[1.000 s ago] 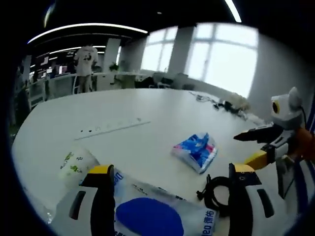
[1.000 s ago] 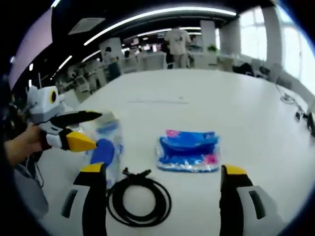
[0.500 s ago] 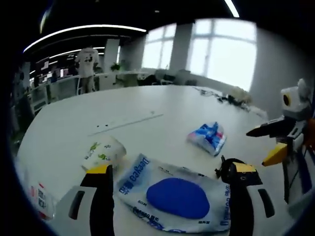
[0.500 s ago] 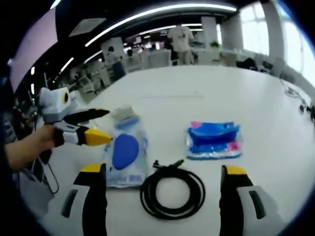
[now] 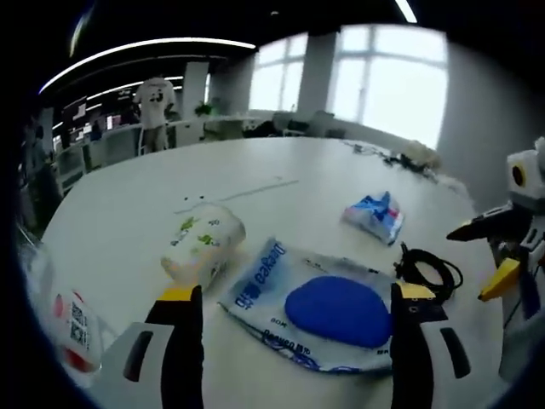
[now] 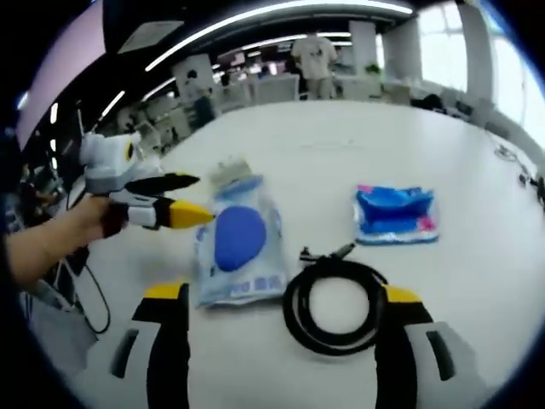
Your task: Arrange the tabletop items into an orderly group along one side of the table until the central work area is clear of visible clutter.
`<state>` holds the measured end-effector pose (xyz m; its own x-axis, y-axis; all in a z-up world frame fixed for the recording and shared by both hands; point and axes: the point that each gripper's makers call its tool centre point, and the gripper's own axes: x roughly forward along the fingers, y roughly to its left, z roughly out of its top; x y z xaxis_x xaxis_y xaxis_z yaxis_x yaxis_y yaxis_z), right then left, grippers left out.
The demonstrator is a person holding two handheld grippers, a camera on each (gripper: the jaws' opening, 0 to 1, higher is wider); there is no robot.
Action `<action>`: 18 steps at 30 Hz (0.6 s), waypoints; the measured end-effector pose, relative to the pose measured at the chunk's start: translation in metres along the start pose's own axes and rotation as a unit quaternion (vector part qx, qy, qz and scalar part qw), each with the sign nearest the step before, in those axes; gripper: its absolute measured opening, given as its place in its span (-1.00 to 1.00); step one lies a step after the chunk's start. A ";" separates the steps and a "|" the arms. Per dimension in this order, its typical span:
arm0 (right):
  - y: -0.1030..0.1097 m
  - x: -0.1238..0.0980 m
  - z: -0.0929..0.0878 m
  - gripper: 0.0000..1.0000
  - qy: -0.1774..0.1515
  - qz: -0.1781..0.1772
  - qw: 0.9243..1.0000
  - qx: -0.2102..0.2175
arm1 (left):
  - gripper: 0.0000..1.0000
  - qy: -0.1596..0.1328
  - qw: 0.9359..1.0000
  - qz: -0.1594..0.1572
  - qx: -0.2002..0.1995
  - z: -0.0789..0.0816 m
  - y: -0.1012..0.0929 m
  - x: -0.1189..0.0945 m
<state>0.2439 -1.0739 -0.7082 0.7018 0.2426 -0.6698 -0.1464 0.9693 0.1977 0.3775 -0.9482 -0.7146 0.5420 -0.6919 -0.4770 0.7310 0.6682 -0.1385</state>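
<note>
both tools agape; paper cup (image 5: 203, 241) in left gripper view, coiled cable (image 6: 335, 303) in right

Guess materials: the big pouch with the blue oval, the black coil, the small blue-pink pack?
Pouch: looks like thin plastic film, glossy, with creases and printed lettering. Black coil: likely a rubber- or PVC-jacketed cable, matte, with a plug end showing. Small blue-pink pack: soft printed plastic wrap, crinkled with a slight sheen; probably tissues, contents not visible.
</note>
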 end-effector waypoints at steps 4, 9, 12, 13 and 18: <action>0.004 0.003 -0.006 0.63 0.004 -0.004 1.000 0.024 | 0.69 0.004 1.000 0.003 -0.004 -0.003 0.005 0.002; 0.008 0.006 -0.009 0.51 0.004 -0.020 0.999 0.042 | 0.60 0.007 1.000 0.008 0.000 -0.006 0.010 0.006; 0.012 0.010 -0.014 0.46 0.006 -0.022 0.998 0.060 | 0.52 0.010 1.000 0.010 -0.001 -0.010 0.016 0.011; 0.014 0.011 -0.015 0.45 0.008 -0.022 0.998 0.063 | 0.49 0.012 1.000 0.011 0.000 -0.011 0.018 0.013; 0.023 0.016 -0.024 0.30 0.017 -0.025 0.997 0.071 | 0.35 0.015 1.000 0.009 0.001 -0.015 0.023 0.018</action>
<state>0.2350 -1.0465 -0.7319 0.6809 0.1983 -0.7050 -0.0109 0.9653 0.2610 0.3978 -0.9417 -0.7397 0.5427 -0.6705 -0.5058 0.7220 0.6802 -0.1269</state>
